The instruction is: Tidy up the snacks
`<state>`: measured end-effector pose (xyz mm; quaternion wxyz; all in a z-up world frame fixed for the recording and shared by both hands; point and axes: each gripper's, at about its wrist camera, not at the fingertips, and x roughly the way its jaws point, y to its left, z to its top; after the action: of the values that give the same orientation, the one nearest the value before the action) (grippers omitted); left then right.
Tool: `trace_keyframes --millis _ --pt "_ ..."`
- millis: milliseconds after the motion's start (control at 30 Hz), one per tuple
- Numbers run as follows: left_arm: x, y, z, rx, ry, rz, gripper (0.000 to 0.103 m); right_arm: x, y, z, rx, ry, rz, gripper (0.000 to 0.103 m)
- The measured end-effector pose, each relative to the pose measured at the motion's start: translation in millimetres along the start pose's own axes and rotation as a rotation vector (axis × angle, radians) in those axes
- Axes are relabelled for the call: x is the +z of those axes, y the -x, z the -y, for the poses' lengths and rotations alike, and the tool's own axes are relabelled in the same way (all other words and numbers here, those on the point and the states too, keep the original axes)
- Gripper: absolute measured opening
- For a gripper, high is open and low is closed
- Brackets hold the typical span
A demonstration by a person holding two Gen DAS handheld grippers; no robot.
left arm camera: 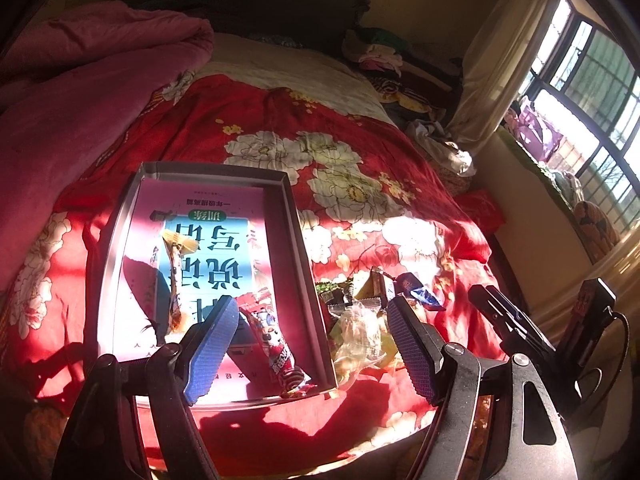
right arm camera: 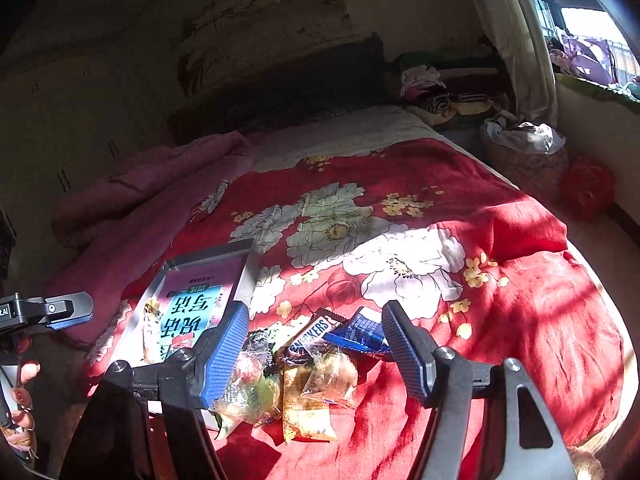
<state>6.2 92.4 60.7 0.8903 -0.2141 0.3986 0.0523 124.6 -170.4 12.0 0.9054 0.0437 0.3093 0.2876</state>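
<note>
Left wrist view: your left gripper stood released, its ridged blue pads wide apart and clasping nothing. The box, shallow, grey-walled and stiff, lay under and beyond the left jaw, with a glossy printed sheet as its floor. Two long crimped snacks already lay inside: a pale stick beyond the left jaw and a red stick between the jaws. The loose pile sat just outside the box wall, between the jaws nearer the right one, on the soft, creased red quilt.

Right wrist view: your right gripper was likewise released and empty. The pile lay between its jaws: a brown bar, a blue foil packet, crinkly clear-wrapped sweets and an orange pouch, all overlapping. The box lay beyond the left jaw.

Judged step: picking one snack for the box. You would have done well to single out a top item such as the bar, close across its narrow width, and avoid pinching quilt or neighbouring slippery film.
</note>
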Motion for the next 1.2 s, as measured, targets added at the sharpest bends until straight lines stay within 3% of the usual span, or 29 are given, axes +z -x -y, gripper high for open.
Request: trace_keyframes --millis 667,1200 --pt "-8.8 -35.9 37.9 -0.033 -0.052 -0.087 0.078 -6.0 -12.9 47.4 -0.041 -0.132 -0.046 0.068" --pt "-15.5 -70.8 51.9 -0.031 -0.103 -0.159 0.078 -13.7 -21.7 40.1 -0.006 -0.114 -0.085 0.069"
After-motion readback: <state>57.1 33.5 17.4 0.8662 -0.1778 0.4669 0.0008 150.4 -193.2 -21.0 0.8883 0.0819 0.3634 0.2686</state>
